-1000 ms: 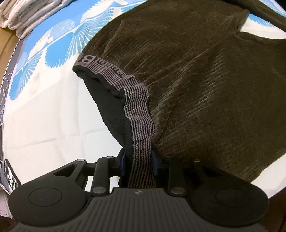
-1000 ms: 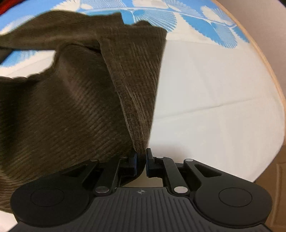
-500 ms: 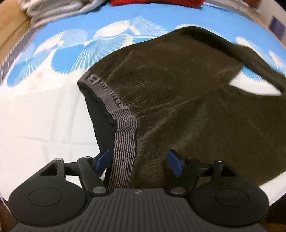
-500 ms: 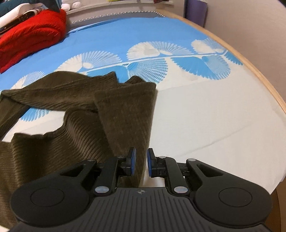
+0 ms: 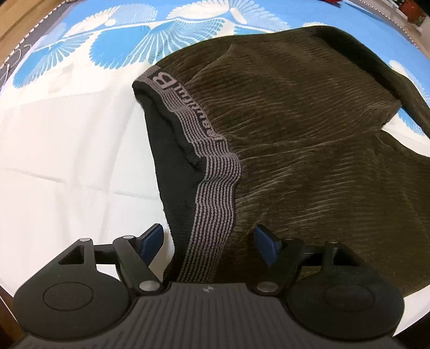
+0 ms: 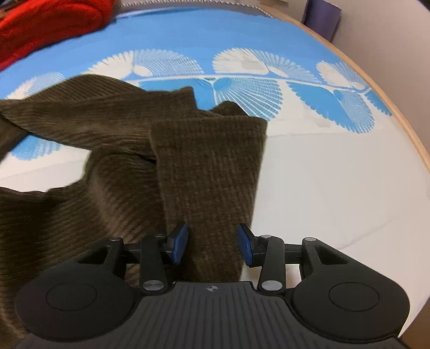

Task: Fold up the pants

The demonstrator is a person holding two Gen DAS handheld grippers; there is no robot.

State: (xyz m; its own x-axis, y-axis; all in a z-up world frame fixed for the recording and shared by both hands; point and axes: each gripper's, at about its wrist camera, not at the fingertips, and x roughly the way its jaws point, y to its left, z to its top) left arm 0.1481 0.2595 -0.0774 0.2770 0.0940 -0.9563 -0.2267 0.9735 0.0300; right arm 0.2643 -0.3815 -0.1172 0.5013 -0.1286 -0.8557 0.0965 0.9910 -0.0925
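Pants: dark olive-brown ribbed corduroy pants (image 5: 309,139) lay spread on a bed sheet (image 5: 67,166), white near the grippers and blue with white fan patterns farther off.
Waistband: a grey-and-black striped elastic waistband (image 5: 215,188) with woven lettering ran down toward the left gripper, the black lining showing beside it.
Left gripper: the left gripper (image 5: 208,240) had its blue-padded jaws spread wide, having just been opening; the waistband lay between them, neither pad pressing on it.
Right gripper: the right gripper (image 6: 212,243) had just been opening too; a folded pant leg (image 6: 212,166) lay between its parted pads, unpinched.
Background: a red knitted garment (image 6: 51,24) sat at the far corner, well apart from the pants.
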